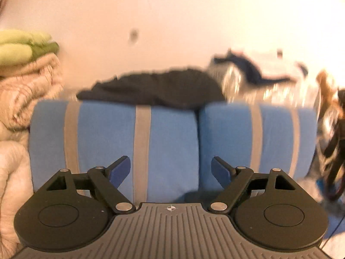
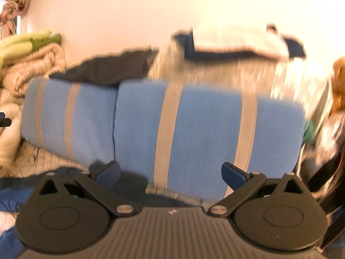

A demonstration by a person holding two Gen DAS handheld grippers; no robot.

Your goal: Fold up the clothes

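A black garment [image 1: 155, 88] lies crumpled on top of two blue pillows with grey stripes [image 1: 112, 142]; it also shows in the right wrist view [image 2: 105, 69]. A dark blue garment [image 1: 248, 69] lies further back on the right, under light folded cloth in the right wrist view [image 2: 237, 43]. My left gripper [image 1: 171, 170] is open and empty, facing the pillows. My right gripper [image 2: 170, 172] is open and empty, close to the right pillow [image 2: 204, 133]. Blue cloth [image 2: 13, 196] lies low at the left of the right wrist view. Both views are blurred.
Beige blankets [image 1: 23, 95] with green ones [image 1: 23, 45] on top are stacked at the left. A pale wall [image 1: 172, 10] stands behind. A shiny clear container [image 1: 269, 88] sits behind the right pillow. Dark tangled straps [image 1: 334, 142] hang at the right edge.
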